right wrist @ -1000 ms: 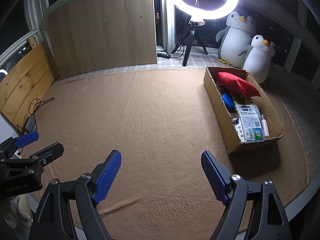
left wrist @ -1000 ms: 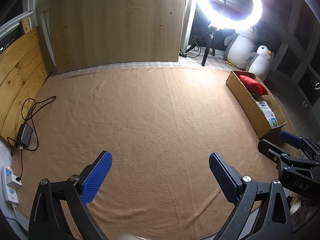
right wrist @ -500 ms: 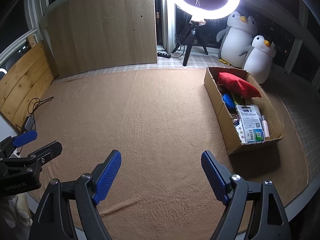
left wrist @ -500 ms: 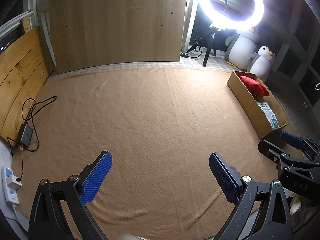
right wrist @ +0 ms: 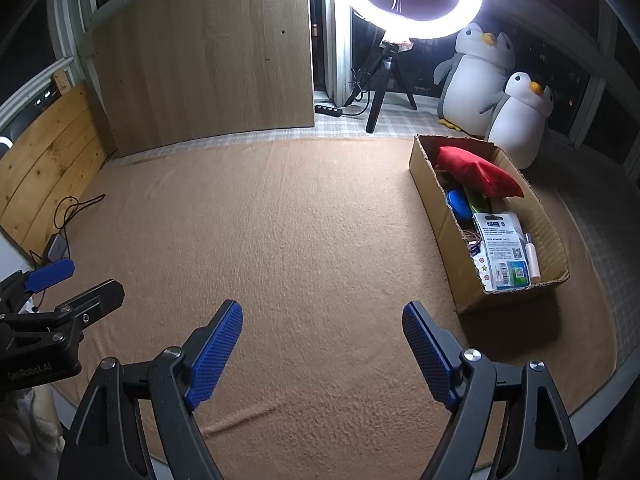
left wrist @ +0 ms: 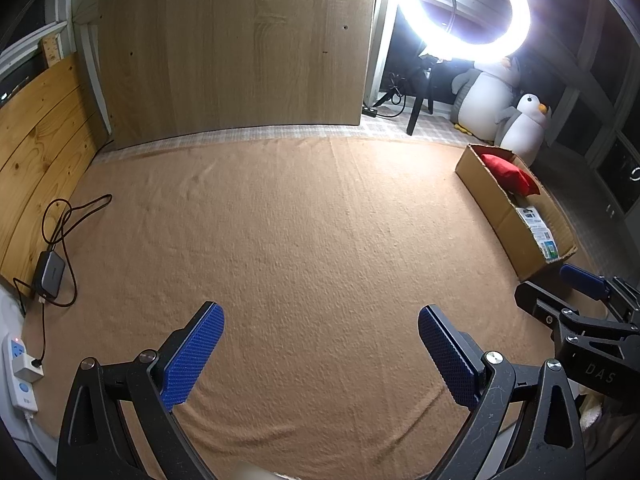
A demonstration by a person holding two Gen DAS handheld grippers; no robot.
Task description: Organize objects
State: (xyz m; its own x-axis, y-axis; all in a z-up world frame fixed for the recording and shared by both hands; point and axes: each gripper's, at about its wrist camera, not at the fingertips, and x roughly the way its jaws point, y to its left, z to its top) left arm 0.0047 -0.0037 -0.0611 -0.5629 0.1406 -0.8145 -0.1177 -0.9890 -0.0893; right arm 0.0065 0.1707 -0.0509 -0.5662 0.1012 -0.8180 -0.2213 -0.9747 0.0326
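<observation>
Judging by the cardboard box (right wrist: 444, 216), already holding a red pouch (right wrist: 476, 172) and packets, I reckon sorting is about done. Nothing loose lies on the tan blanket (right wrist: 304, 220); my left claw (left wrist: 320, 352) and right claw (right wrist: 322, 344) hover spread and empty.

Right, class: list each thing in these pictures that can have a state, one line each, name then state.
Left gripper: open, empty.
Right gripper: open, empty.
Box: open-topped, upright, holding items.
Red pouch: in the box, on top at the far end.
Card pack: in the box, at the near end.
Ring light: lit.
Power strip: plug inserted, indicator lit.
Blanket: spread flat, slightly wrinkled.
</observation>
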